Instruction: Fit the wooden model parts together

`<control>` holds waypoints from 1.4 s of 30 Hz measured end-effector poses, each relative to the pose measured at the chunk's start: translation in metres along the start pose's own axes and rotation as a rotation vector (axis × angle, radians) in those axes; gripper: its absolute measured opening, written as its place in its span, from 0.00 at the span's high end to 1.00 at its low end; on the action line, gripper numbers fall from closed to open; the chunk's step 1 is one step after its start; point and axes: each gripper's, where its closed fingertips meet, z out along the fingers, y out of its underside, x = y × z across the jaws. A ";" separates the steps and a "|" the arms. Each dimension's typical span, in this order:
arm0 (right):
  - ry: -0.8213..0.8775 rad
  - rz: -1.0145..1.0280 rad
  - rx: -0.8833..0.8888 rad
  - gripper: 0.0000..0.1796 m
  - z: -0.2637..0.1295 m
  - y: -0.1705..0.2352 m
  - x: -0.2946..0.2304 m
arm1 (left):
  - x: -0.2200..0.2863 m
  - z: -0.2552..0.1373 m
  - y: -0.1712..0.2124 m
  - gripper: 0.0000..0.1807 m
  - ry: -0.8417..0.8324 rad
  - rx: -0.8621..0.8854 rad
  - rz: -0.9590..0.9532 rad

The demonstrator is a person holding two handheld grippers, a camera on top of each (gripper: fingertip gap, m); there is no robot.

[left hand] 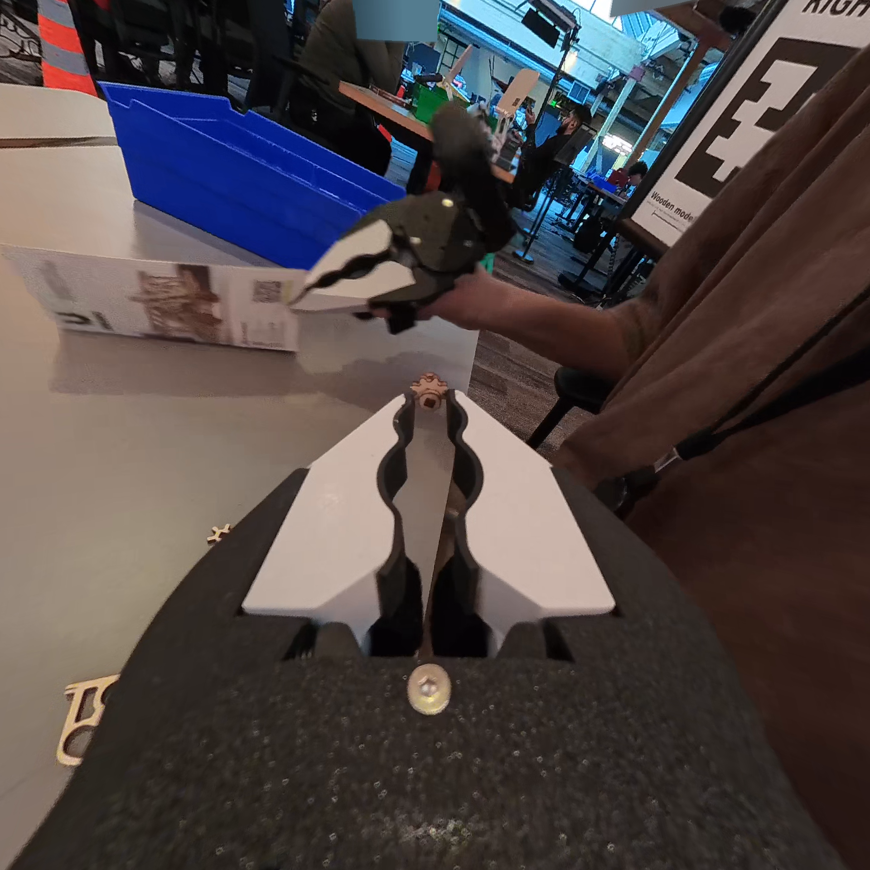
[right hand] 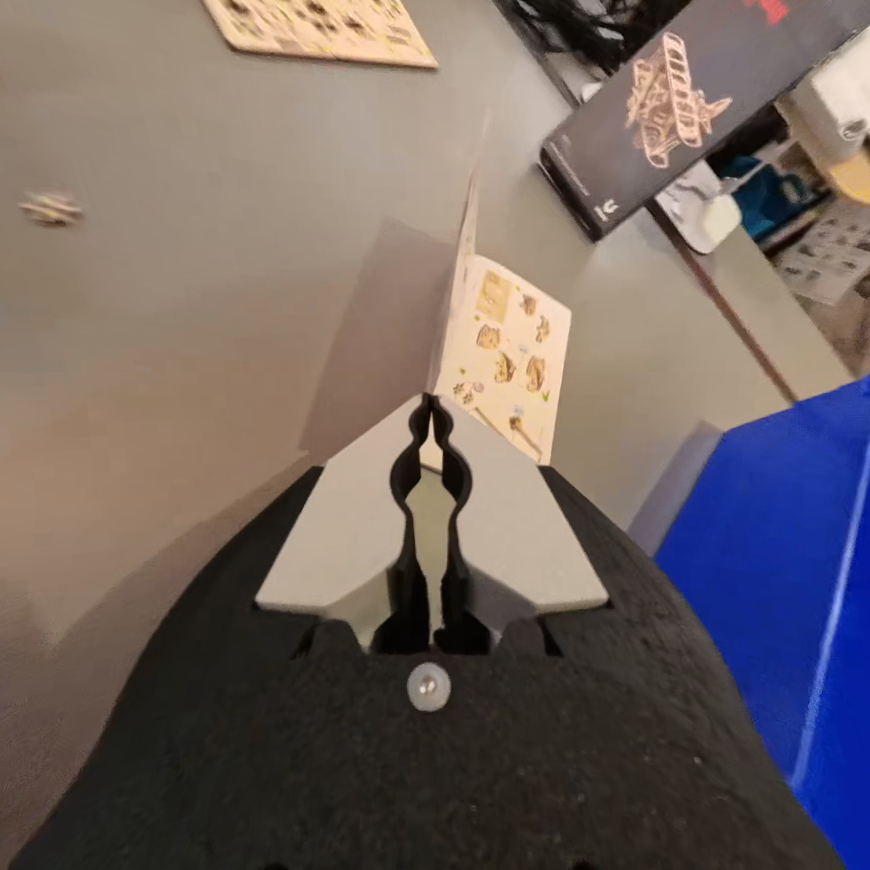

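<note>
- My left gripper point(left hand: 427, 400) has its jaws clenched on a small pale wooden gear piece point(left hand: 427, 389): round, toothed around its rim, with a square hole in the middle, pinched right at the tips above the near edge of the grey table point(left hand: 141, 471).
- My right gripper point(right hand: 430, 408) has its jaws pinched together at the tips on the edge of a thin folded paper instruction booklet point(right hand: 508, 348), whose open page shows printed pictures of model parts.
- In the left wrist view I see that right gripper point(left hand: 301, 294) farther off, beside the booklet.
- A flat wooden cut-out piece point(left hand: 82, 718) lies on the table at my left, and a tiny cross-shaped wooden bit point(left hand: 219, 533) nearby.
- A pale wooden parts sheet point(right hand: 325, 33) lies farther off on the table.
- A blue plastic bin point(left hand: 245, 174) stands behind the booklet.
</note>
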 end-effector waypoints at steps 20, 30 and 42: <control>-1.070 0.594 0.459 0.91 -0.078 -0.136 -0.140 | -0.021 0.004 -0.013 0.94 0.019 0.071 0.050; -1.146 0.641 0.472 0.94 -0.082 -0.133 -0.135 | -0.016 0.006 -0.009 0.94 0.015 0.044 0.084; -1.061 0.601 0.492 0.96 -0.076 -0.132 -0.133 | -0.016 0.006 -0.007 0.96 0.012 0.038 0.057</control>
